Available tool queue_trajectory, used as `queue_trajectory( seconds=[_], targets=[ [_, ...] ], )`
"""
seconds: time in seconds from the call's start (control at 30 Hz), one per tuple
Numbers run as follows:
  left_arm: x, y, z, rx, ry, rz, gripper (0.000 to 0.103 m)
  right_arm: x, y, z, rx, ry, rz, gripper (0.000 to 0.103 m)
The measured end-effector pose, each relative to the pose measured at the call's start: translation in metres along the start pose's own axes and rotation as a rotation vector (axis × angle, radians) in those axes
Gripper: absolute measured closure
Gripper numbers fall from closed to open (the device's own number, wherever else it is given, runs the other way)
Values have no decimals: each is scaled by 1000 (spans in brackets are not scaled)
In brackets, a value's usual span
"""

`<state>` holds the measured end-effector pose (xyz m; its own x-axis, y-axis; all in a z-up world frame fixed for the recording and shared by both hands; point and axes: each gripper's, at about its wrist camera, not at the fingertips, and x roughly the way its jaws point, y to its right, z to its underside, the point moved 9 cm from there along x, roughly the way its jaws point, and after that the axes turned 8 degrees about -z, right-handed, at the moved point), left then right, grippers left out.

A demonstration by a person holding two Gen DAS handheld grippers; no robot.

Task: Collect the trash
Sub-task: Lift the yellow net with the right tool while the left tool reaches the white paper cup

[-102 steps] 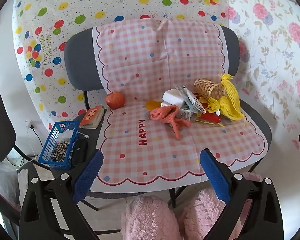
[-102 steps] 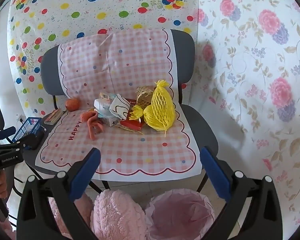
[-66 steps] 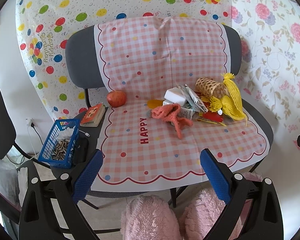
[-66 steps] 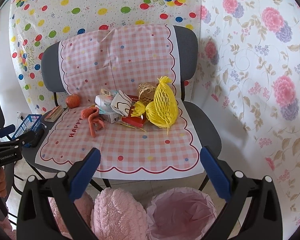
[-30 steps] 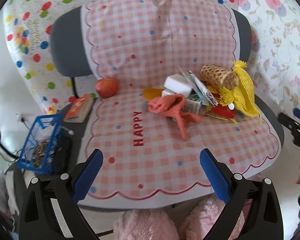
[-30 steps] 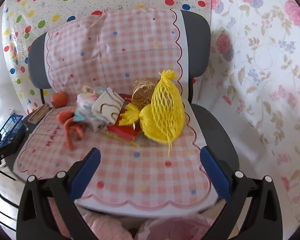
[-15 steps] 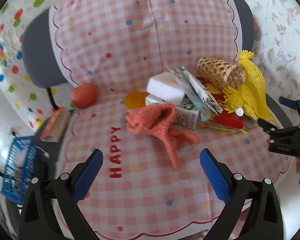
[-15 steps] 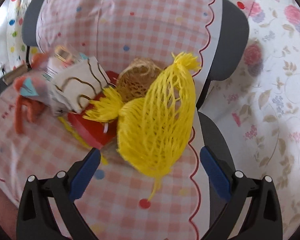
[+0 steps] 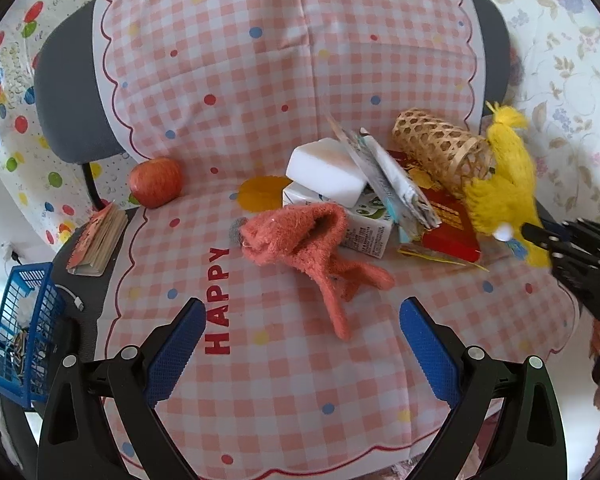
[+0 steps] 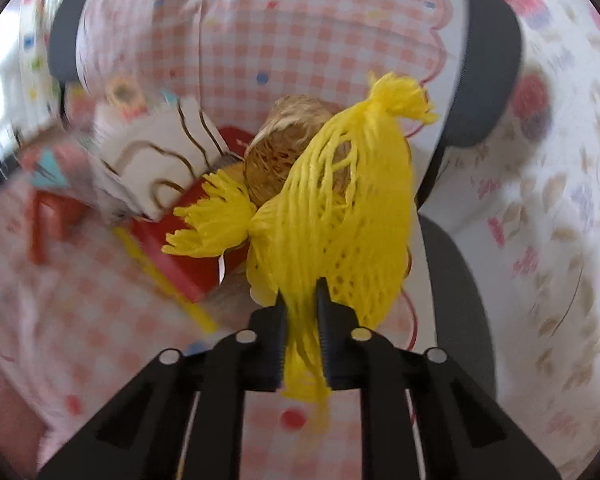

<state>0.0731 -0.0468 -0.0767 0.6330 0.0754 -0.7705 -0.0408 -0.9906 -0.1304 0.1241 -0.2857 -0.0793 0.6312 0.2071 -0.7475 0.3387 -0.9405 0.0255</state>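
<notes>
Right gripper [image 10: 302,300] is clamped on the lower end of the yellow net bag [image 10: 340,208], which sits at the right edge of the trash pile on the chair [image 9: 66,80], against the wicker basket [image 9: 440,152]. Left gripper [image 9: 300,320] hangs above the checked cloth [image 9: 260,380], jaws wide apart, nothing between them, near the orange sock [image 9: 312,248].

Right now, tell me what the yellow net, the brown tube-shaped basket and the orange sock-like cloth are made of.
Yellow net: looks like soft foam or plastic mesh with frayed ends; it bunches where the right hand-held gripper pinches it.
Brown tube-shaped basket: apparently woven bamboo or rattan, with an open lattice of matte strips.
Orange sock-like cloth: fuzzy knit or fleece fabric, limp, with a nubby pile.
</notes>
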Motion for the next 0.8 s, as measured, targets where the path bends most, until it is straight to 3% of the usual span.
queue_trajectory(
  seconds=[0.1,0.3,0.4,0.53,0.8],
  targets=[
    [-11,1,3,10,21,-3,7,-42,-5,9,54,68,-45,92],
    [-31,9,9,11,53,16,7,-113,-6,23,120,205,3,92],
    [-35,15,13,15,51,25,7,-111,9,29,152,190,38,92],
    [-40,20,19,27,49,25,7,-78,49,30,198,141,134,93],
    [-45,-18,17,-53,66,-27,7,-106,29,23,222,224,63,93]
  ],
)
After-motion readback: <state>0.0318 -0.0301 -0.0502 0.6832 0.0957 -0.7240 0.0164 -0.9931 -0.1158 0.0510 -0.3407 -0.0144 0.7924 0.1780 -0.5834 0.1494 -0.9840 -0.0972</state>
